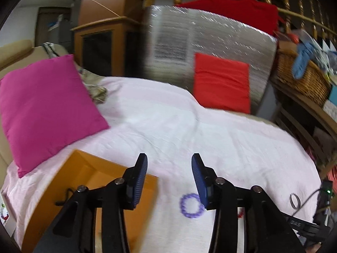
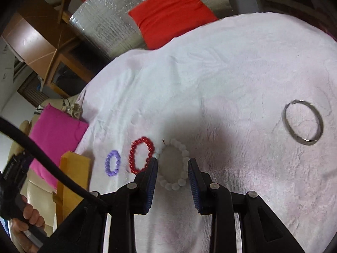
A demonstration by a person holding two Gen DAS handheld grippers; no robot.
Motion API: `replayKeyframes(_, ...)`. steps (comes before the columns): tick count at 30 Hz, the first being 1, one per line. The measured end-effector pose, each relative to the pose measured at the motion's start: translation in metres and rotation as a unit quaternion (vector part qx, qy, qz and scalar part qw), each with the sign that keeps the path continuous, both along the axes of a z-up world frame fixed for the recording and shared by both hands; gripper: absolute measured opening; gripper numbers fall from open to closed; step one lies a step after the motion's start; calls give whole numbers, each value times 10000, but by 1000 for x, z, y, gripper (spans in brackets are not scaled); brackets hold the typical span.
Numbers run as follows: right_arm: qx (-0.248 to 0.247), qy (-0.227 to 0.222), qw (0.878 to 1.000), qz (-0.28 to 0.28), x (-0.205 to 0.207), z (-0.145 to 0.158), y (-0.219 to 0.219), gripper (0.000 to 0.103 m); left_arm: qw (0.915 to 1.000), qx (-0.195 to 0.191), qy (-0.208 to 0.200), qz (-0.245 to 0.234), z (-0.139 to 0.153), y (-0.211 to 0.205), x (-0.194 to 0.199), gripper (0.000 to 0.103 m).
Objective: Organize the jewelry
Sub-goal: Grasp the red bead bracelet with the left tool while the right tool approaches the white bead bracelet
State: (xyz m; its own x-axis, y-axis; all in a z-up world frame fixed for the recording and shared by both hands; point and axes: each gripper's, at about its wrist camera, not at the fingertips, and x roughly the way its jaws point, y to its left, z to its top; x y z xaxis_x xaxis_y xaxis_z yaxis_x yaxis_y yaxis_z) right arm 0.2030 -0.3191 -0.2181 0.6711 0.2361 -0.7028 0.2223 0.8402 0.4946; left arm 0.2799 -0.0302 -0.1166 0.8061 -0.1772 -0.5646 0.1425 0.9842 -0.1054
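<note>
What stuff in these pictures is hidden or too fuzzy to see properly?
- Orange box, left wrist view: the left hand-held gripper hides much of its inside; the dark thing in it is too blurred to name.
- Red bead bracelet: clear in the right wrist view; in the left, only a speck behind a finger.
- White bead bracelet, right wrist view: its near edges are covered by the right hand-held gripper.

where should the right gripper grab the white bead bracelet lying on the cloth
Come down from above and pinch one side of the white bead bracelet, best its right arc. It lies flat as an open loop on the pale cloth, so one of the fingers can go inside. Its left arc touches the red bead bracelet.
</note>
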Motion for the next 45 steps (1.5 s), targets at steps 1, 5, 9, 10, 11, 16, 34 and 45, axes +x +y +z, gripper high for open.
replayKeyframes(1,-25,45,10000,3,1,-4,-1,33,10000,21,49,-55,-3,-6,1,45)
replayKeyframes(5,-30,159,9999,49,7,-18,-5,34,9992,172,272,-237,-15,-29,4,45)
replayKeyframes(9,-344,126,9992,151,13,-20,4,29,9979,310,419,-383,-25,-45,4,45)
replayKeyframes(10,-569,152,9981,169,14,-20,8,21,9977,325,436,-403,-27,-47,5,45)
replayKeyframes(11,-829,177,9962,183,14,-19,13,15,9973,344,468,-443,-30,-50,3,45)
replayKeyframes(16,-934,69,9955,148,2,-9,4,11,9955,376,574,-649,-37,-60,2,45)
replayKeyframes(34,-277,290,9981,-475,-32,-9,-68,11,9671,557,1565,-1927,-97,-138,-4,45)
replayKeyframes(45,-93,380,9981,-475,-32,-14,-71,11,9580,696,1851,-2078,-121,-157,0,45)
